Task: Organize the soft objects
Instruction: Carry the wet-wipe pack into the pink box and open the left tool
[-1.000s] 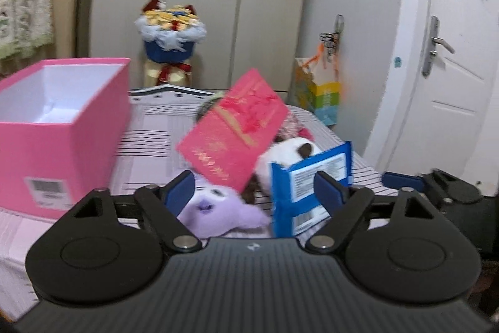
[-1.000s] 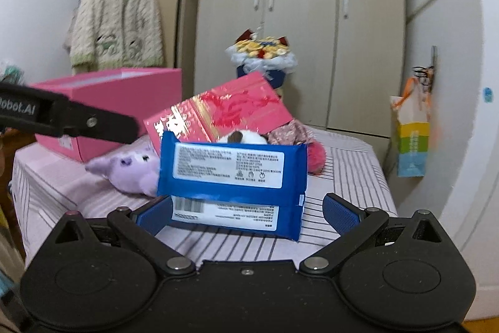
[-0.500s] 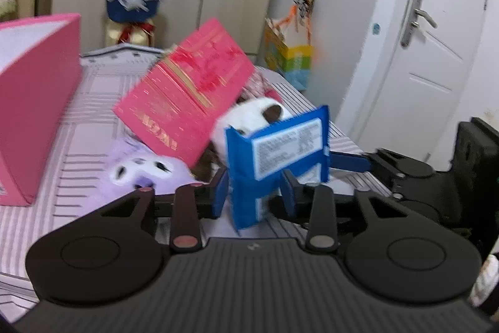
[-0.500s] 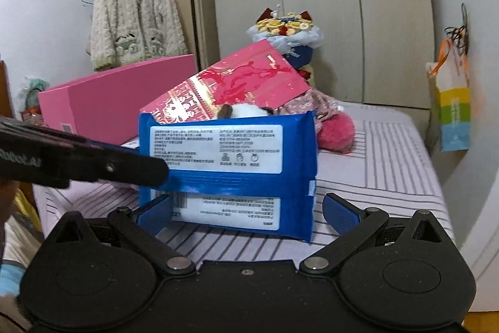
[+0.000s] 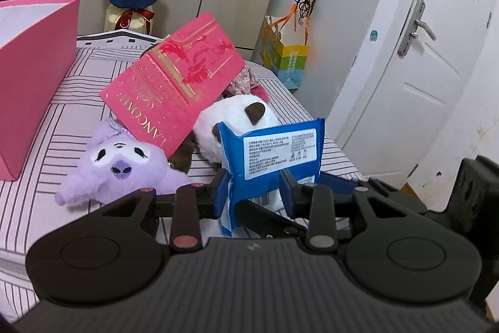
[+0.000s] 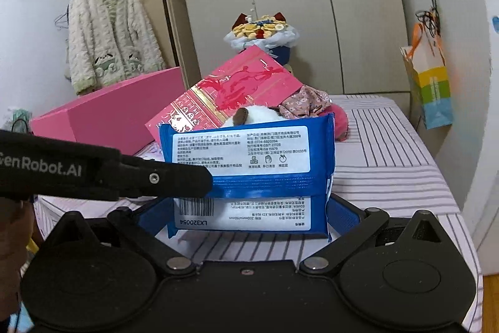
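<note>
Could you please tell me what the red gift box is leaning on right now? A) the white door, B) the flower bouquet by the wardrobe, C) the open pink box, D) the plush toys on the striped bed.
D: the red gift box lies tilted over the purple plush and the white plush, apart from the pink box.

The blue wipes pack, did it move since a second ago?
Yes. In the right wrist view the blue wipes pack has risen against the red gift box behind it, now covering more of it.
</note>
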`<state>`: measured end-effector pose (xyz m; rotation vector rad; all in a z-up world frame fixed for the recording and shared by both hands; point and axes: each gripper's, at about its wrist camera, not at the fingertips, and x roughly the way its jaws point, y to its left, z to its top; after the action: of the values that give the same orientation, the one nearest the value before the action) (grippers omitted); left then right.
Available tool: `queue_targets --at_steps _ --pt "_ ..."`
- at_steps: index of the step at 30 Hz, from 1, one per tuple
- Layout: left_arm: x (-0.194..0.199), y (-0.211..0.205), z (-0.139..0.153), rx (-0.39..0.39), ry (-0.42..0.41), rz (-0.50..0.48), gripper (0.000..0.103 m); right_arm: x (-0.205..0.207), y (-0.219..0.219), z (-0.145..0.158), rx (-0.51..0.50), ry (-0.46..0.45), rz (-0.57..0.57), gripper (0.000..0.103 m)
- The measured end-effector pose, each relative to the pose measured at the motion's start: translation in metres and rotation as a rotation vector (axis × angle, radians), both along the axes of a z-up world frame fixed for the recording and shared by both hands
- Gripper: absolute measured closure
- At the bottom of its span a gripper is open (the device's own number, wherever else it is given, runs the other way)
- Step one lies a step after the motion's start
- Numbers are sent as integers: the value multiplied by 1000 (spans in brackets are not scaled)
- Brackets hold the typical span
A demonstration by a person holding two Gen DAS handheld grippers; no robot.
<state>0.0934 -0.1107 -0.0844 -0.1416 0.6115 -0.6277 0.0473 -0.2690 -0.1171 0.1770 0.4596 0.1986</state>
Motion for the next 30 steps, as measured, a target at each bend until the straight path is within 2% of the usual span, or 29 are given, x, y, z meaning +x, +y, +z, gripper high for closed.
queue_targets --at_steps 5,11,15,19,24,30 --pt "-10 7 8 16 32 -13 69 -7 6 9 29 49 1 0" --pt "-18 25 16 -22 75 -44 67 -21 21 21 7 84 -1 0" --pt "-27 36 23 1 102 -45 67 -27 34 31 -15 121 29 1" --pt "-30 45 37 57 129 -74 67 -34 49 44 -33 140 40 1" --pt "-35 71 59 70 134 -94 67 -36 69 66 -15 160 63 1" --pt "-34 107 81 74 158 -86 67 -28 106 91 -42 186 107 1"
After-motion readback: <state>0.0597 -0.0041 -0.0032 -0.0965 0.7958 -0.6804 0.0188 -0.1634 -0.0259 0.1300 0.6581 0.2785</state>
